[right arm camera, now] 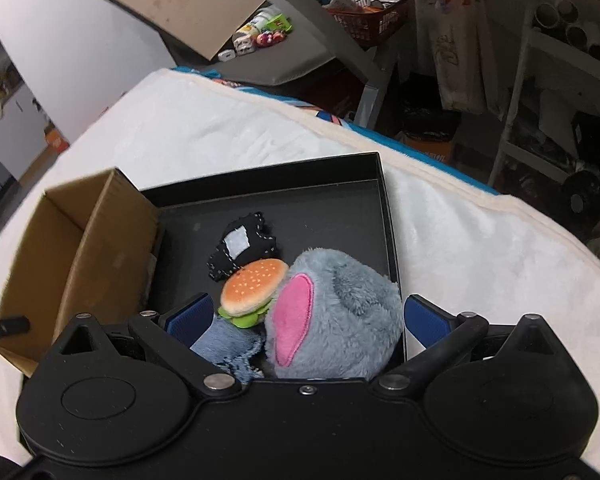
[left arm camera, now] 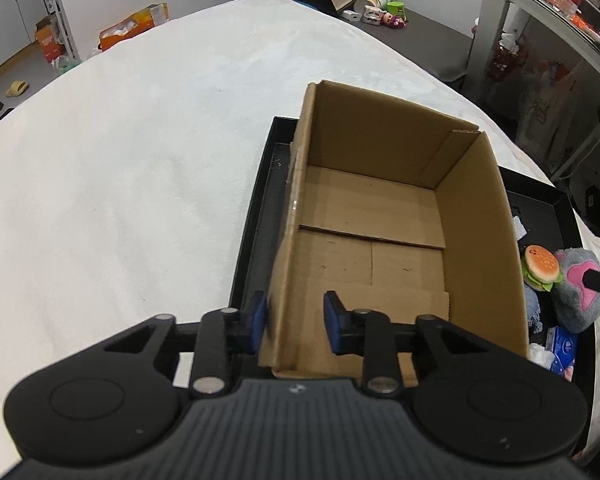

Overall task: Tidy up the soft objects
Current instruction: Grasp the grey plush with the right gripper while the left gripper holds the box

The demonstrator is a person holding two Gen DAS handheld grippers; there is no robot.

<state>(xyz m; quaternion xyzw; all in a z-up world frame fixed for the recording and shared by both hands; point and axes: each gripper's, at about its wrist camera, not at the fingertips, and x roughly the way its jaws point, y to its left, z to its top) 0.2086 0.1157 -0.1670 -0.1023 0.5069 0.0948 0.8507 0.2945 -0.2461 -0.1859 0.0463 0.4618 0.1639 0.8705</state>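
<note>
- Left gripper (left arm camera: 294,322): its jaws straddle the left wall of the cardboard box (left arm camera: 476,240) near the box's near corner, one blue pad outside and one inside. The outer pad lies against the wall; the inner pad stands clear of it, so the wall is not pinched.
- Cardboard box: open-topped and empty, standing in the left part of the black tray (left arm camera: 252,220), which lies on a white blanket (left arm camera: 120,160).
- Right gripper (right arm camera: 306,320): jaws wide apart, one pad on either side of the grey plush toy (right arm camera: 340,320); neither pad presses on it.
- Grey plush toy: fluffy, with a pink patch, lying in the tray's near right corner, at 3 o'clock from the box.
- Burger toy (right arm camera: 254,294): touching the plush toy at its 10 o'clock.
- Black cloth piece (right arm camera: 244,246): with a white patch, at 12 o'clock from the burger toy, on the tray floor.
- Blue knitted piece (right arm camera: 230,344): at 6 o'clock from the burger toy, partly under the right gripper's left pad.
</note>
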